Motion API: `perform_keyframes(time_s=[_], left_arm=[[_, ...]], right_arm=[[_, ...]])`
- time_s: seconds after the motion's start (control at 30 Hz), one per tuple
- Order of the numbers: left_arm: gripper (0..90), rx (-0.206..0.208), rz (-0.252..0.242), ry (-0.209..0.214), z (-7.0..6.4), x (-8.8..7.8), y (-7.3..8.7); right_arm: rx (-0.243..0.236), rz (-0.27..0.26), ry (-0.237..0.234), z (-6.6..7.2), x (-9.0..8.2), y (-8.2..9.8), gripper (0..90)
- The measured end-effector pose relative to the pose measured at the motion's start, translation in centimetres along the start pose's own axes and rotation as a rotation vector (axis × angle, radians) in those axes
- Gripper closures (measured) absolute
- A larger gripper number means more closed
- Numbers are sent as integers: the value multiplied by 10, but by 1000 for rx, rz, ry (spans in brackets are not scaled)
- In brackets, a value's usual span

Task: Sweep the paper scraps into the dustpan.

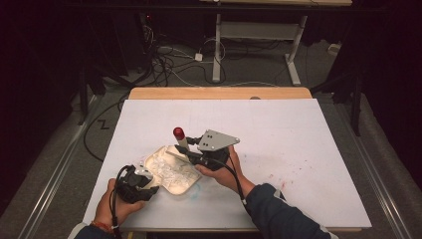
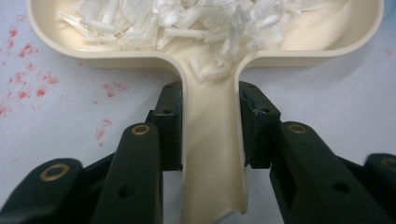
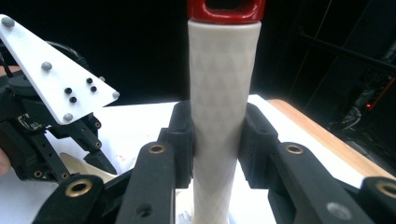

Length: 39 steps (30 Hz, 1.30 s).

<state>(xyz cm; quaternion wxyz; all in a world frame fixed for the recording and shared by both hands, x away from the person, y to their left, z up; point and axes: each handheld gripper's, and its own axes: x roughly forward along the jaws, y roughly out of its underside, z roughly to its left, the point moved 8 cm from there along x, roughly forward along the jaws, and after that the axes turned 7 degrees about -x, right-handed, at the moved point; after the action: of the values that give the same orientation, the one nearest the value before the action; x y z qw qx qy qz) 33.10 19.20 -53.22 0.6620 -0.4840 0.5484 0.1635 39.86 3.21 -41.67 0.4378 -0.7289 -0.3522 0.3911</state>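
The left gripper (image 2: 210, 140) has its jaws clamped on the narrow handle of a cream scoop-shaped tray (image 2: 212, 154) — one black pad presses on each side wall of the handle, seen plainly in the left gripper view. The tray's wide bowl lies just beyond the jaws and is heaped with white plastic shards (image 2: 187, 21). It rests flat on the white counter (image 2: 327, 107), whose surface carries scattered red specks (image 2: 28, 88) beside the tray.

The right gripper (image 3: 217, 144) has its jaws closed on a white textured handle (image 3: 223, 93) — a round shaft with a faint diamond pattern, topped by a red cap (image 3: 224, 9). The shaft stands upright between the pads. In the high view this tool (image 1: 181, 139) rises over the far end of the tray (image 1: 169, 172), with the right gripper (image 1: 195, 155) just beside it under its grey three-cornered plate (image 1: 218, 139).

The tray sits near the front edge of the counter (image 1: 278, 124), left of its middle. The left gripper (image 1: 144, 177) is at the tray's near-left end, a hand (image 1: 112, 206) wrapped round it; the right hand (image 1: 226, 172) comes in from the front edge in a dark sleeve (image 1: 278, 211).
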Motion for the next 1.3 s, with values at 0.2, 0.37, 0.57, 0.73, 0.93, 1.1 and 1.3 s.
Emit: perform_keyframes(time_s=[0.2, 0.37, 0.57, 0.73, 0.93, 1.1, 1.3], left_arm=[[630, -5, 2, -2, 1, -1, 1], [630, -8, 6, 1, 2, -1, 2], [630, -14, 7, 4, 2, 0, 2], [631, -14, 8, 7, 2, 0, 3], [630, -23, 7, 16, 5, -1, 5], [630, -22, 10, 18, 6, -2, 6], [630, -18, 10, 16, 6, -2, 6]], right_arm=[[53, -44, 10, -12, -15, -10, 708], [30, -49, 53, -28, -22, -16, 708], [50, -44, 131, -56, -18, -19, 708], [10, 1, 194, -69, 4, -8, 708], [-39, 62, 203, -69, 30, 10, 708], [-49, 55, 96, -49, 40, 11, 706], [-106, 53, -52, -16, 31, 7, 701]])
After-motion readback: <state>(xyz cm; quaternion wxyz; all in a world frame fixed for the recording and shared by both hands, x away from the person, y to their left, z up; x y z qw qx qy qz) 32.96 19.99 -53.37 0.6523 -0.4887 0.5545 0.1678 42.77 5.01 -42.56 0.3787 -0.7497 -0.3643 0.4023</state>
